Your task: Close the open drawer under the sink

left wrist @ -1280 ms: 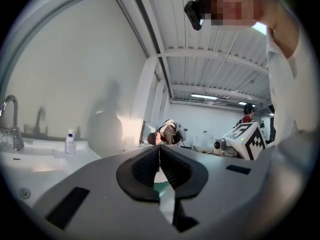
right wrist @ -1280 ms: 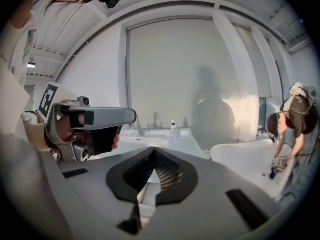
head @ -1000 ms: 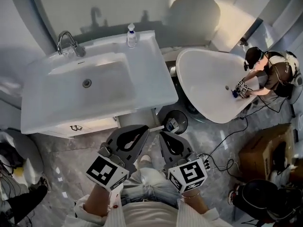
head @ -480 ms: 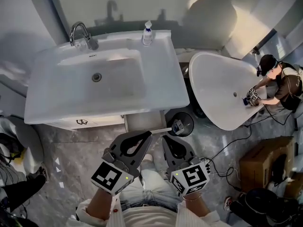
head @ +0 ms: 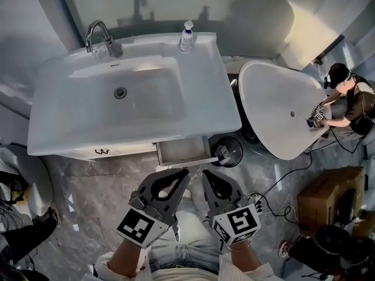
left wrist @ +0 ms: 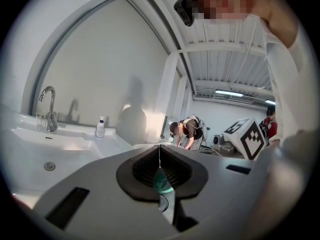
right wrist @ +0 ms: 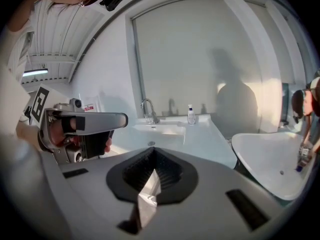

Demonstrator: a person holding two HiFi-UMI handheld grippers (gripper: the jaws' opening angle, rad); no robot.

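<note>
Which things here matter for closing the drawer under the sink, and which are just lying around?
For the job: open drawer, left gripper, right gripper.
Just lying about: soap bottle, faucet, bathtub, cardboard box.

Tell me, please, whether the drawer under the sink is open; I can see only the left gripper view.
Observer: Yes. The head view shows the drawer pulled out below the right part of the sink.
Operator: Where is my left claw relative to it?
Observer: The left claw points at the drawer's front edge from close by. I cannot confirm contact.
Operator: And the right claw?
Observer: The right claw is shut and empty, just right of the left one.
</note>
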